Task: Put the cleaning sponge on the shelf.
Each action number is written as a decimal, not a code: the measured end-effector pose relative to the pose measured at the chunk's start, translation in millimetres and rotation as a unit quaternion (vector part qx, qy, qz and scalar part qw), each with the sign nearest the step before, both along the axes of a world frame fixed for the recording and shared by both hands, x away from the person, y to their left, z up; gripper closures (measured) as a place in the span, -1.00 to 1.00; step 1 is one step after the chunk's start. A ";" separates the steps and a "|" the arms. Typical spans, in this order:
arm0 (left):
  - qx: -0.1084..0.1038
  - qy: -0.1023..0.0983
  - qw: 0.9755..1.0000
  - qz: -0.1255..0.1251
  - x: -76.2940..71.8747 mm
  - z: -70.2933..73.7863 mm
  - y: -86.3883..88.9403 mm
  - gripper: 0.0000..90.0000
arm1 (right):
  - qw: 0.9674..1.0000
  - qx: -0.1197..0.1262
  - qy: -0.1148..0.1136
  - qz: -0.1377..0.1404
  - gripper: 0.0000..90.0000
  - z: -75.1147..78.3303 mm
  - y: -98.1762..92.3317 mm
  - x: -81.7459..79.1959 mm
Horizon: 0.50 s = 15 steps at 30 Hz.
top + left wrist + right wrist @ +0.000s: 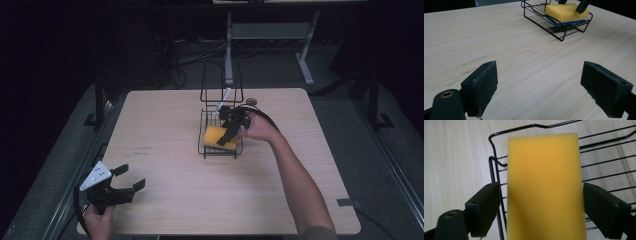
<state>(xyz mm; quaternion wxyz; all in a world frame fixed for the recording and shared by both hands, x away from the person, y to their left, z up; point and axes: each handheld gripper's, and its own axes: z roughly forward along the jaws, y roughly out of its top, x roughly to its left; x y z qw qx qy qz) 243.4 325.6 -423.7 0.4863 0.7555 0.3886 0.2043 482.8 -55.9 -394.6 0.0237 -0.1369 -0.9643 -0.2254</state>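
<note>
A yellow sponge (212, 135) with a blue underside (565, 12) lies in the low tray of a black wire rack (204, 148) at the table's middle. My right gripper (228, 134) reaches down into the tray from the right. In the right gripper view its jaws stand wide on either side of the sponge (544, 185); the gripper (541, 210) is open, with a thin gap at the left pad. My left gripper (128, 181) hovers open over the near left corner of the table. Bare wood lies between its pads (539, 87).
The wire rack (560, 33) has a tall upright back frame (221, 82) on its far side. The light wood table (165, 165) has faint dark marks (145, 149) left of centre. Cables and a desk leg (229, 47) sit on the floor beyond.
</note>
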 end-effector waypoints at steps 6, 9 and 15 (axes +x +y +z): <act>-0.002 -0.001 1.000 0.001 -0.3 0.2 0.1 -0.70 | 1.000 0.016 -0.002 -0.010 -0.65 1.4 -4.9 -1.4; 0.000 -0.002 1.000 -0.002 -0.3 0.4 -0.2 -0.70 | 1.000 0.022 -0.004 -0.016 -0.65 0.1 -10.4 -1.2; 0.000 0.000 1.000 -0.001 0.5 0.0 -1.6 -0.70 | 0.999 0.023 0.002 -0.027 -0.65 3.8 -16.6 -2.6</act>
